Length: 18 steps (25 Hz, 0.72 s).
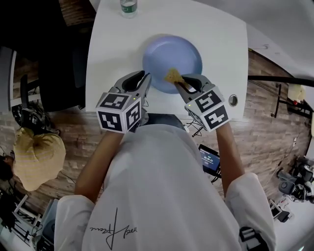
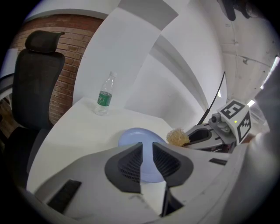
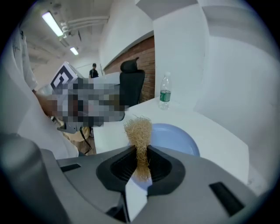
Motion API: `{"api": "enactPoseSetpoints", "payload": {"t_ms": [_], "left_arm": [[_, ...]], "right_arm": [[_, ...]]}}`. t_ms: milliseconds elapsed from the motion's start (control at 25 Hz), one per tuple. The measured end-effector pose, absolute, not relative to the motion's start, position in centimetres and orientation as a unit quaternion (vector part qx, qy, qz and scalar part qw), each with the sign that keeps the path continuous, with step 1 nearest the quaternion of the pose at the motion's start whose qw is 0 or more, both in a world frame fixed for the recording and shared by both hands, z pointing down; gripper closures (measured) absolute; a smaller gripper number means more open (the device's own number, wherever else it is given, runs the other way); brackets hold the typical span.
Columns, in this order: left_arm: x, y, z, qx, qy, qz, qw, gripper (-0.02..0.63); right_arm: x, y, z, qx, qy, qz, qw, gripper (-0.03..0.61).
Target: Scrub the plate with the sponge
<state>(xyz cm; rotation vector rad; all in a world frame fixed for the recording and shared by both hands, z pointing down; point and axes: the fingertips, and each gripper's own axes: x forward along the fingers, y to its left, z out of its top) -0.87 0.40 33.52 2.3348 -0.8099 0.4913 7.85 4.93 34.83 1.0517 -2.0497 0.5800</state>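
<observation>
Now the right tool (image 1: pixel 179 85) clamps a tan fibrous sponge (image 1: pixel 172 76) over the round pale-blue plate (image 1: pixel 177 53) at 6 o'clock, while the left tool (image 1: pixel 143 78) is narrowly apart and empty.

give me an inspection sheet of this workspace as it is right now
surface: white table, no spills seen
job's things: blue plate on the table; tan sponge over its near part
clutter: water bottle upright at the far edge
grippers: right gripper shut on the sponge; left gripper at the plate's left rim, fingers slightly apart, holding nothing
cables: dark leads below the table's near edge
surroundings: black office chair, brick wall
</observation>
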Motion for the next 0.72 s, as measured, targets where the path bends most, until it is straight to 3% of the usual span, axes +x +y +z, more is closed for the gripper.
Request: {"api": "enactPoseSetpoints", "payload": {"t_ms": [200, 440, 520, 720], "left_arm": [[-1.6, 1.0, 30.6, 0.904, -0.286, 0.16, 0.275, 0.55], [-2.7, 1.3, 27.2, 0.911, -0.281, 0.098, 0.287, 0.581], [-3.1, 1.0, 26.1, 0.912, -0.295, 0.089, 0.272, 0.627], [-3.7, 0.8, 24.1, 0.91, -0.309, 0.069, 0.267, 0.627]], "right_arm": [[6.9, 5.4, 32.1, 0.433, -0.812, 0.251, 0.302, 0.535], [6.0, 6.0, 28.3, 0.444, -0.824, 0.3, 0.182, 0.535], [6.2, 6.3, 27.2, 0.45, -0.826, 0.295, 0.171, 0.535], [6.7, 7.2, 25.5, 0.452, -0.831, 0.279, 0.163, 0.535]]}}
